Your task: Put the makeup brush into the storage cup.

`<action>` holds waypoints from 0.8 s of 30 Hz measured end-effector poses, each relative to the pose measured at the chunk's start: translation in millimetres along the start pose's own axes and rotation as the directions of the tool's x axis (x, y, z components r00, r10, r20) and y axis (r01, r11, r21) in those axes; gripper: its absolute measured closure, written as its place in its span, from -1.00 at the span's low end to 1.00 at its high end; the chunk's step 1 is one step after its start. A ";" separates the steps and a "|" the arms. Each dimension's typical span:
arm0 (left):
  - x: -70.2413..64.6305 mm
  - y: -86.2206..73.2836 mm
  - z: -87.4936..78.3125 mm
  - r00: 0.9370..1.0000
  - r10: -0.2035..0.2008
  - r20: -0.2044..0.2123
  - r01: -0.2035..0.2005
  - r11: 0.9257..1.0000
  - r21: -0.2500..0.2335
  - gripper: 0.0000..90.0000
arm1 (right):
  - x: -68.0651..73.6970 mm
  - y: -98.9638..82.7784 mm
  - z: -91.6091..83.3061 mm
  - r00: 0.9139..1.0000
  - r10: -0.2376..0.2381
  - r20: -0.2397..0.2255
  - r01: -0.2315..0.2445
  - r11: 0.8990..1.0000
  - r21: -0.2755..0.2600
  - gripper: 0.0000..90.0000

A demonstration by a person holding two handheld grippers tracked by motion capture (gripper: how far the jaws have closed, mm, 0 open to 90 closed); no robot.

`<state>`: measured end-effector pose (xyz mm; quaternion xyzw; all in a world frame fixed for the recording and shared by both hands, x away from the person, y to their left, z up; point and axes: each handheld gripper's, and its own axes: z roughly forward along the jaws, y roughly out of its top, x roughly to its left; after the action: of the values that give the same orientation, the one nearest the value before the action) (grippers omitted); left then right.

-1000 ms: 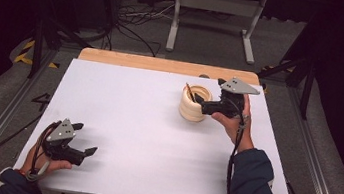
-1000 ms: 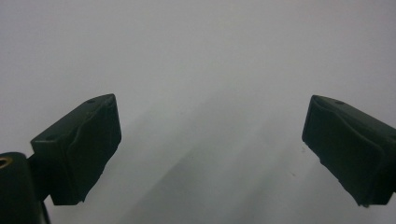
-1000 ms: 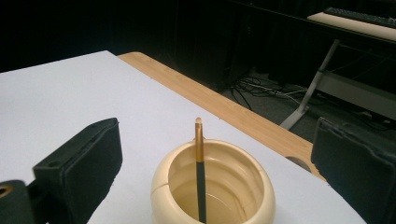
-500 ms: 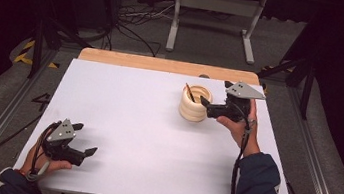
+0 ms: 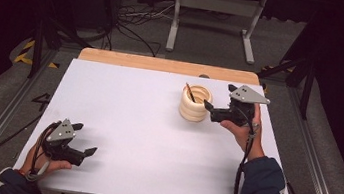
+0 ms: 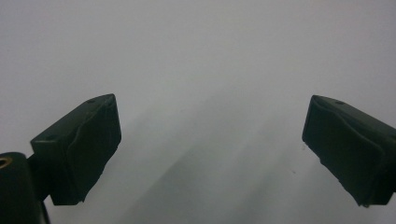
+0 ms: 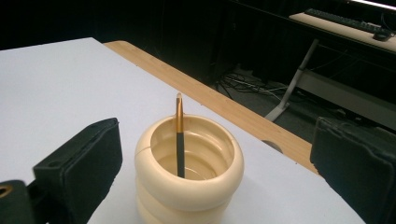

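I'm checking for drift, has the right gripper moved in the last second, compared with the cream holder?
Yes. The right gripper has backed slightly away from the cream holder, toward the table's right edge; jaws open.

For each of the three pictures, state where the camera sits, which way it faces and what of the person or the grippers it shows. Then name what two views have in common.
High view: above the person's side, looking forward and down on the white table; both forearms, left gripper and right gripper.
Left gripper view: rides the left gripper, facing down at bare table between its open jaws.
Right gripper view: rides the right gripper, facing the cream ribbed holder with its pen, jaws open on either side.
Shared: holder and pen appear in the high and right gripper views.
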<state>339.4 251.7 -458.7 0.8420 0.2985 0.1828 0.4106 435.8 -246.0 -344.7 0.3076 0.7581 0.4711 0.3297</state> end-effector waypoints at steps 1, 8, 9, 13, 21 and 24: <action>0.1 0.1 0.1 1.000 0.002 0.001 -0.002 1.000 0.000 -0.88 | 0.4 -0.6 -1.4 1.000 -0.006 0.005 0.006 1.000 -0.002 -0.94; -0.1 0.0 -0.1 1.000 -0.001 -0.001 0.001 1.000 0.001 -0.88 | 1.9 -4.5 -5.7 1.000 -0.017 0.002 0.017 1.000 0.007 -0.93; -0.1 0.0 0.0 1.000 -0.001 0.000 0.001 1.000 -0.003 -0.88 | 2.0 -5.6 -6.0 1.000 -0.017 0.004 0.017 1.000 0.010 -0.92; -1.0 0.6 -0.4 1.000 0.001 0.001 -0.001 1.000 -0.004 -0.88 | 2.3 -9.6 -9.5 1.000 -0.016 0.004 0.016 1.000 0.014 -0.92; -1.0 0.8 -0.1 1.000 0.005 0.001 -0.005 1.000 -0.002 -0.88 | 5.5 -16.3 -15.9 0.999 -0.032 0.009 0.032 0.999 0.022 -0.92; -1.2 0.7 0.5 1.000 0.002 0.007 -0.002 1.000 0.001 -0.88 | 5.3 -17.7 -20.8 1.000 -0.030 0.005 0.030 0.999 0.013 -0.93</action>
<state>339.1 250.4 -458.5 0.8431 0.2964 0.1803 0.4109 413.5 -259.0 -355.0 0.2996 0.7647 0.4607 0.3365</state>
